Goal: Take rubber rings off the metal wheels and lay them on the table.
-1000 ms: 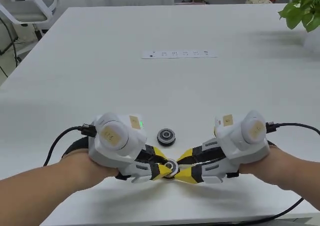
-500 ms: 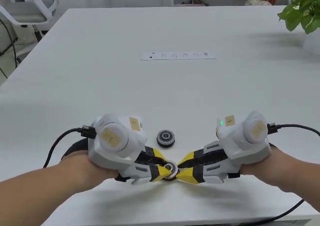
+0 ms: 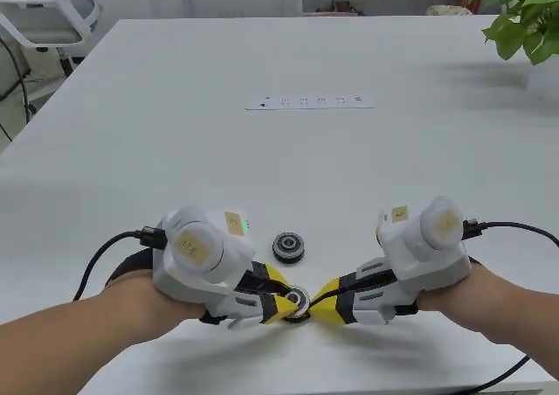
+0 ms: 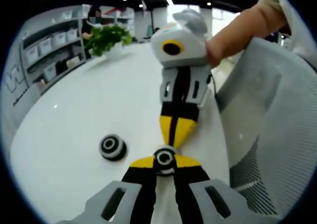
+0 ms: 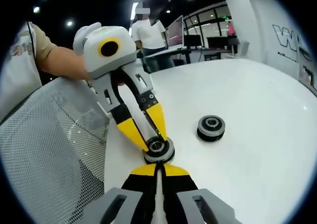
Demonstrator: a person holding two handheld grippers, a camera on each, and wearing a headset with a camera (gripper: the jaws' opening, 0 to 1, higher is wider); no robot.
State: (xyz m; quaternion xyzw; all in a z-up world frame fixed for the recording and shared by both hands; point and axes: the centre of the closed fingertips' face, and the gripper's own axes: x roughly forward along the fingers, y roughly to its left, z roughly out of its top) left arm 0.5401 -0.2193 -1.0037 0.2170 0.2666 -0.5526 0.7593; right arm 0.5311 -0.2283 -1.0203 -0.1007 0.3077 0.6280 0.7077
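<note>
white surface (image 3: 175,107) runs back to a power strip (image 3: 310,103) and a potted plant (image 3: 524,19). near the front edge, the left tool (image 3: 281,302) is clamped on a metal wheel (image 3: 297,300), one jaw on each side. the right tool (image 3: 320,293) has its jaws pressed together, tips against that wheel's rim; whether they pinch its rubber ring (image 5: 148,157) i cannot tell. a second wheel (image 3: 289,246) lies just behind, apart from both.
</note>
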